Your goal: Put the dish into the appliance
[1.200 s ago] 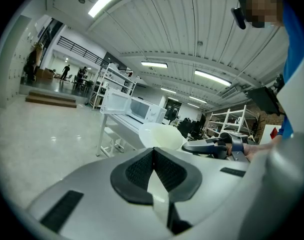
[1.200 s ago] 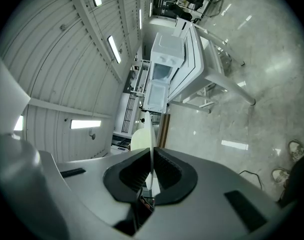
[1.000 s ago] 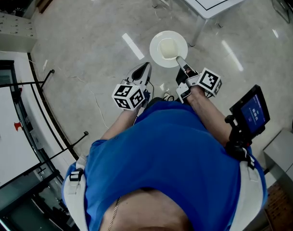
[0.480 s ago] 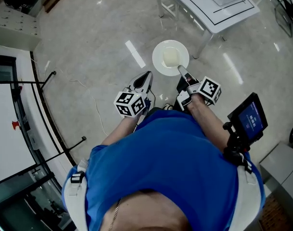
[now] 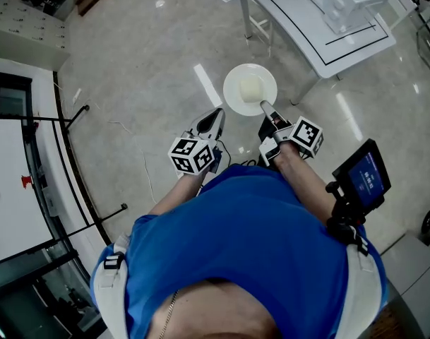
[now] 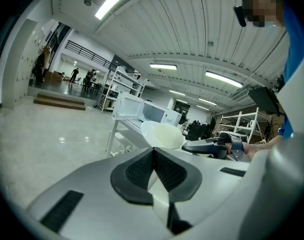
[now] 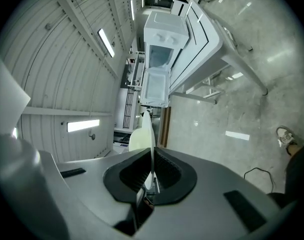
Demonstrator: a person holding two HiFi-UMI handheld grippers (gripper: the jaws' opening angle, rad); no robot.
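Note:
A round white dish point(image 5: 250, 89) hangs level over the floor, and my right gripper point(image 5: 265, 106) is shut on its near rim. In the right gripper view the dish point(image 7: 149, 129) shows edge on, pinched between the pads of that gripper point(image 7: 152, 156). Ahead stands a white microwave point(image 7: 160, 49) on a white table point(image 7: 207, 39), with its door point(image 7: 155, 89) swung open. My left gripper point(image 5: 215, 115) hangs to the left of the dish, shut with nothing in it. In its own view the left gripper point(image 6: 154, 151) points past the dish point(image 6: 162, 134) toward the microwave point(image 6: 148, 112).
The table point(image 5: 320, 30) stands at the head view's upper right, its legs reaching the glossy floor. A black rail point(image 5: 68, 162) and a white counter lie to the left. A small screen point(image 5: 363, 175) hangs at the person's right hip. A cable point(image 7: 259, 171) and a shoe point(image 7: 285, 134) are on the floor.
The table and microwave have come further into view and nearer, as the person walks toward them. The dish stays in the right gripper, and both grippers keep their pose.

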